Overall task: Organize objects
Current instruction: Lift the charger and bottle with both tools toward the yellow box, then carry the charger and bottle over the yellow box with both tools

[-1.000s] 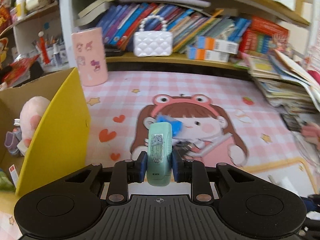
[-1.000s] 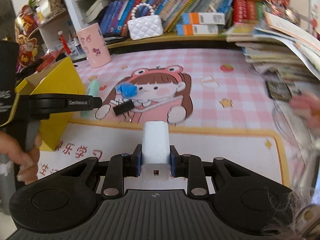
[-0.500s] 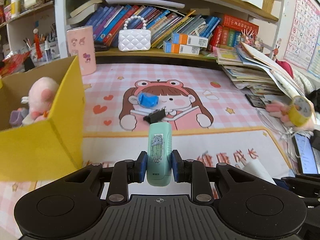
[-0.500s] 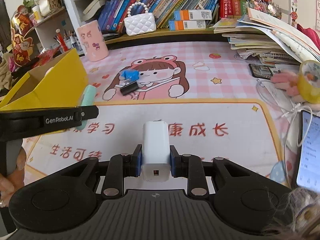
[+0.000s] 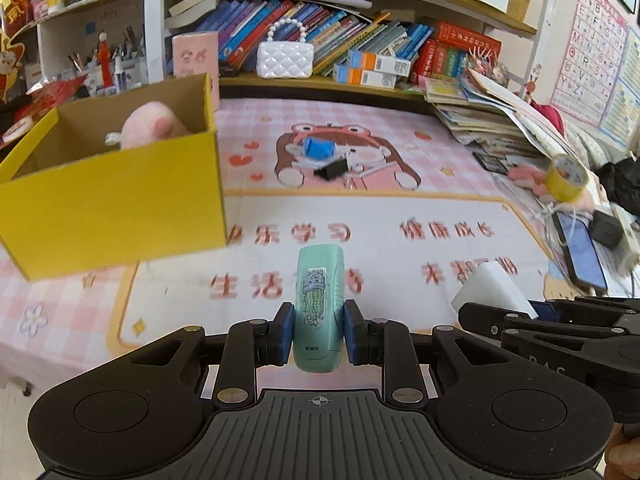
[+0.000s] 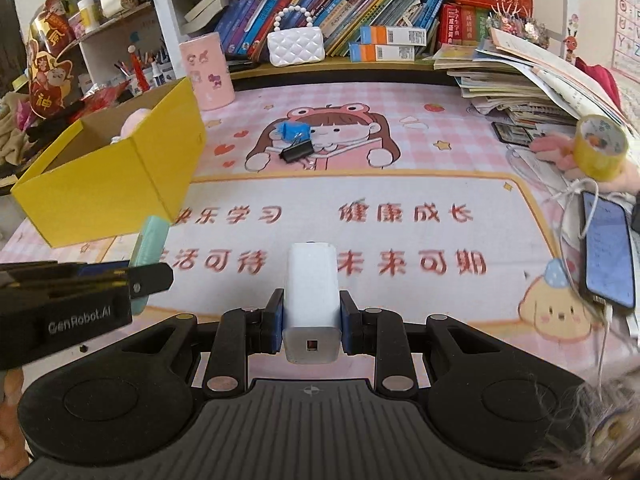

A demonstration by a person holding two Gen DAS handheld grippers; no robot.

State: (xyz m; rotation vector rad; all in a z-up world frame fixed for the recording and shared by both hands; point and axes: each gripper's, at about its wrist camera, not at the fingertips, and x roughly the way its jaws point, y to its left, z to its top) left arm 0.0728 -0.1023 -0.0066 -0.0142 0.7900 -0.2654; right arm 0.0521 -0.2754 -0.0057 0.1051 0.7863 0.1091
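My left gripper (image 5: 318, 332) is shut on a mint-green device (image 5: 319, 300) with a cartoon sticker, held above the near part of the desk mat. My right gripper (image 6: 311, 320) is shut on a white rectangular block (image 6: 311, 292). Each gripper shows at the edge of the other's view: the white block (image 5: 494, 288) at the right, the green device (image 6: 149, 248) at the left. A yellow cardboard box (image 5: 116, 196) stands to the left with a pink plush toy (image 5: 150, 128) inside. A blue wrapped item (image 5: 318, 149) and a black binder clip (image 5: 334, 168) lie on the mat's cartoon girl.
A pink cup (image 6: 206, 72) and white quilted purse (image 6: 295, 46) stand by the bookshelf at the back. Stacked books and papers (image 6: 532, 84) fill the right. A yellow tape roll (image 6: 600, 146), a phone (image 6: 608, 248) and white cables lie at the right edge.
Both grippers have pulled back toward the near edge of the desk with their objects still held. The yellow box and mat items now appear farther away.
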